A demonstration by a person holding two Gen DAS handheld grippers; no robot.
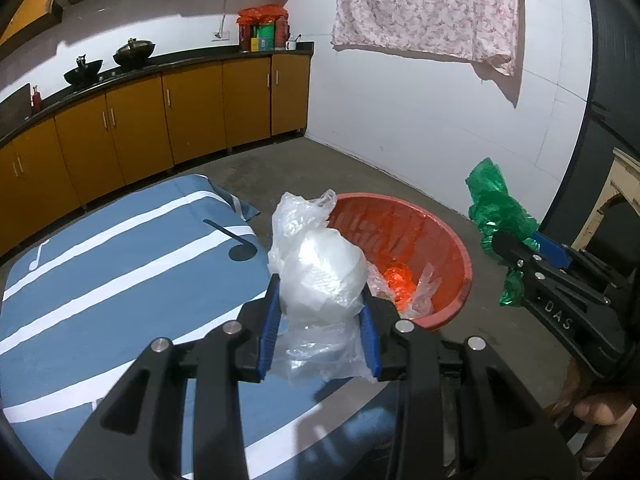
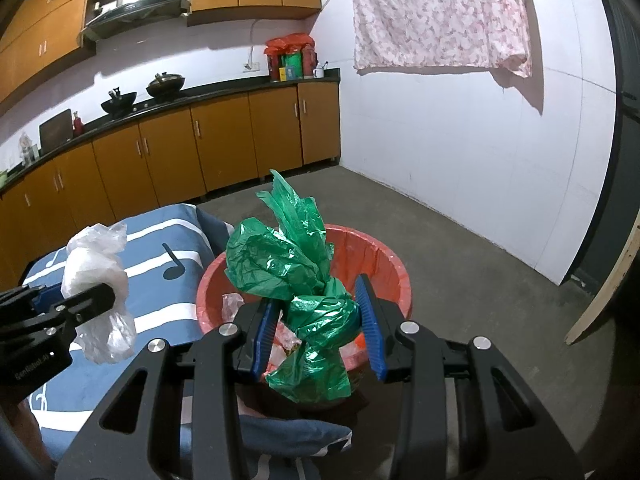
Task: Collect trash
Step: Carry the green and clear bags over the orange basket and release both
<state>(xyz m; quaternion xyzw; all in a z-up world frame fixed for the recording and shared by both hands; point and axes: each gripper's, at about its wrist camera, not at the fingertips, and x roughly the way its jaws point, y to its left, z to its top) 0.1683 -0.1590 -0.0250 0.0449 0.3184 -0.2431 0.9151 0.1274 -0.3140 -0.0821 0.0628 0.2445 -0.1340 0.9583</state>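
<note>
The right gripper pinches a knotted green bag upright directly above the red bin, nearer it than the left gripper, which clamps a white bag just left of the rim.

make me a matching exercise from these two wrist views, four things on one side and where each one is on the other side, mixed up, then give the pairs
Things:
1. crumpled clear plastic bag
2. knotted green plastic bag
3. round red plastic bin
4. pink floral cloth

Places:
A. hanging on the white wall
B. on the concrete floor beside the blue striped bedding
C. between the left gripper fingers
D. between the right gripper fingers

Pairs: 1-C, 2-D, 3-B, 4-A
</note>
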